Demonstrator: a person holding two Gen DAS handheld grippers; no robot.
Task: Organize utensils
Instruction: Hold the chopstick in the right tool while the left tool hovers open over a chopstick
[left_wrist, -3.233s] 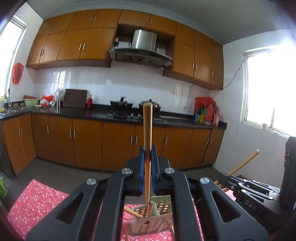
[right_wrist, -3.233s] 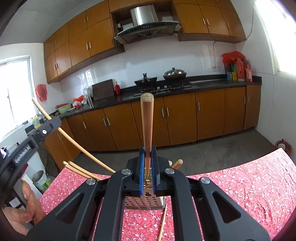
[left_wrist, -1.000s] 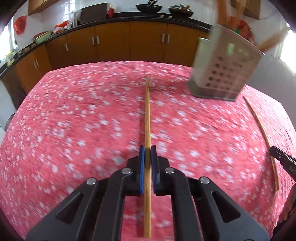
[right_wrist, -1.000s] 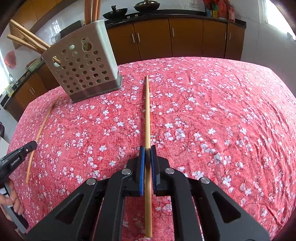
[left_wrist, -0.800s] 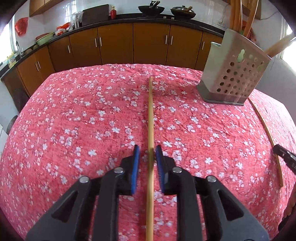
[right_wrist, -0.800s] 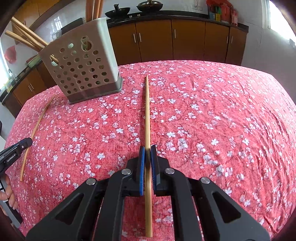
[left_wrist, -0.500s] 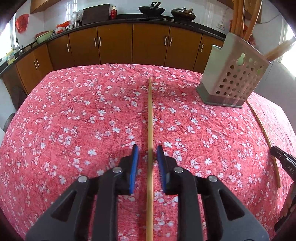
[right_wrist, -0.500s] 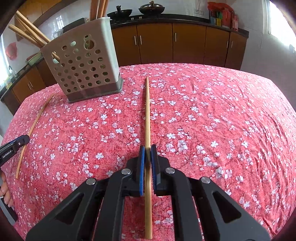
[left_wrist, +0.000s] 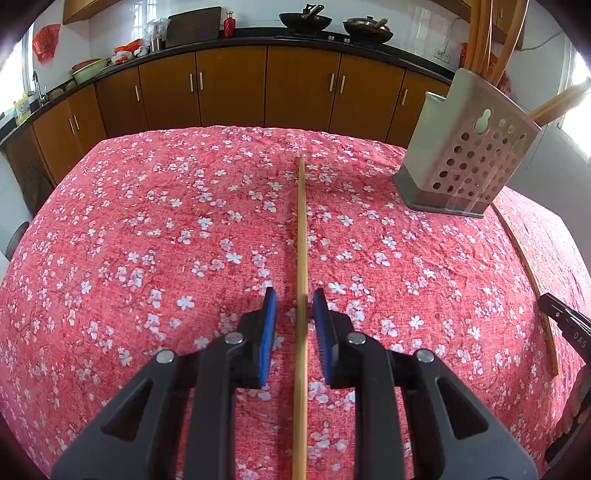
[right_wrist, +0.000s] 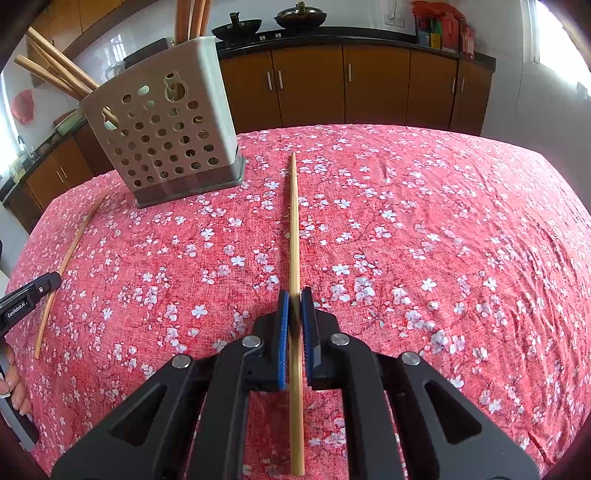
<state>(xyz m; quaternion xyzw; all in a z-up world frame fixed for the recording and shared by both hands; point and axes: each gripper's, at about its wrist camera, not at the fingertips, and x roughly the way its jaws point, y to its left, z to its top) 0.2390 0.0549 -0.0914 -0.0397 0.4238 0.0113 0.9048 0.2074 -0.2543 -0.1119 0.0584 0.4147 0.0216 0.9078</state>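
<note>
A wooden chopstick (left_wrist: 301, 240) lies on the red flowered tablecloth (left_wrist: 147, 240), pointing away from me. My left gripper (left_wrist: 294, 295) is open around its near part, with a gap at each blue pad. A second chopstick (right_wrist: 294, 221) lies along the cloth with my right gripper (right_wrist: 294, 295) shut on it. The perforated grey utensil holder (right_wrist: 166, 129) stands at the far side with several chopsticks in it; in the left wrist view the holder (left_wrist: 469, 155) is at the far right.
The right gripper's tip (left_wrist: 561, 317) shows at the left wrist view's right edge, by its chopstick (left_wrist: 528, 273). The left gripper's tip (right_wrist: 33, 291) and a hand (right_wrist: 14, 387) show at the right wrist view's left edge. Brown kitchen cabinets (left_wrist: 229, 88) stand beyond the table.
Both grippers came down from the raised, upright chopsticks to the table. The left jaws then parted and let go of their chopstick, which now rests on the cloth. The right grip is unchanged.
</note>
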